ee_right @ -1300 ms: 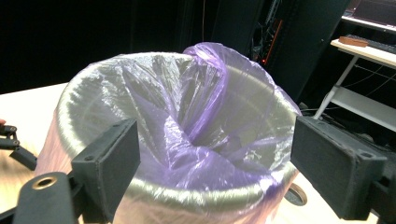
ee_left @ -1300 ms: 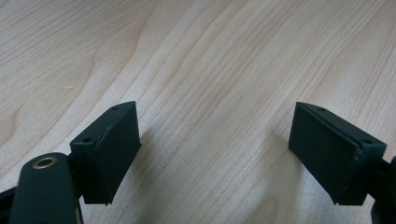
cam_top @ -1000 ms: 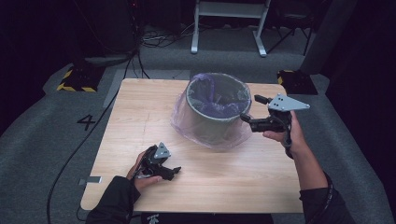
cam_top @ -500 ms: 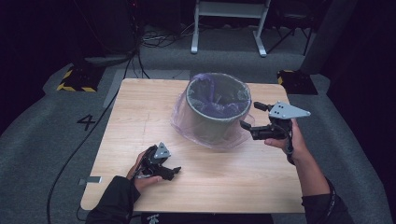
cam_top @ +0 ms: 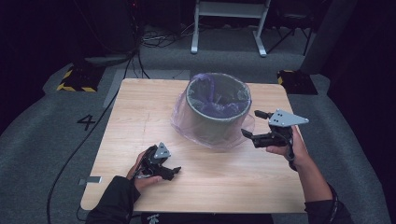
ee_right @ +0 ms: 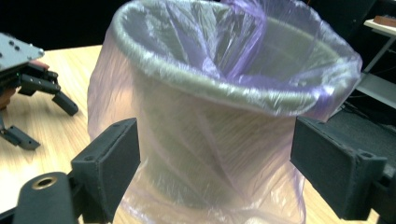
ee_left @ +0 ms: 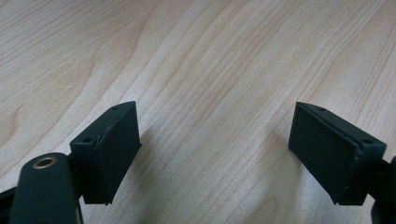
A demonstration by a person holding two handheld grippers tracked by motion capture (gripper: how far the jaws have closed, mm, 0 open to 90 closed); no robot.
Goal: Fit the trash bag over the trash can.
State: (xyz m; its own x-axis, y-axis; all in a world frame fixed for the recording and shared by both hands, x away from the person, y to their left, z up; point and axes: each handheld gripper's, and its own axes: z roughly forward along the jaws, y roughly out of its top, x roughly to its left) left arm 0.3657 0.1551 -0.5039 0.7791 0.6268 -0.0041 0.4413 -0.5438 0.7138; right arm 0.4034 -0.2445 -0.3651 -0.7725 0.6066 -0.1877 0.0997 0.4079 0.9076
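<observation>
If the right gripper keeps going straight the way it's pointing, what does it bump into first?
Most likely the purple bag draped over the bin's side; the right gripper points straight at it with open jaws.

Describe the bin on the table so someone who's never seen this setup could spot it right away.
On the light wooden table, look toward the far middle. There stands a round grey bin, upright and open at the top. A thin purple plastic liner is draped over its rim and hangs loosely down its outside.
</observation>
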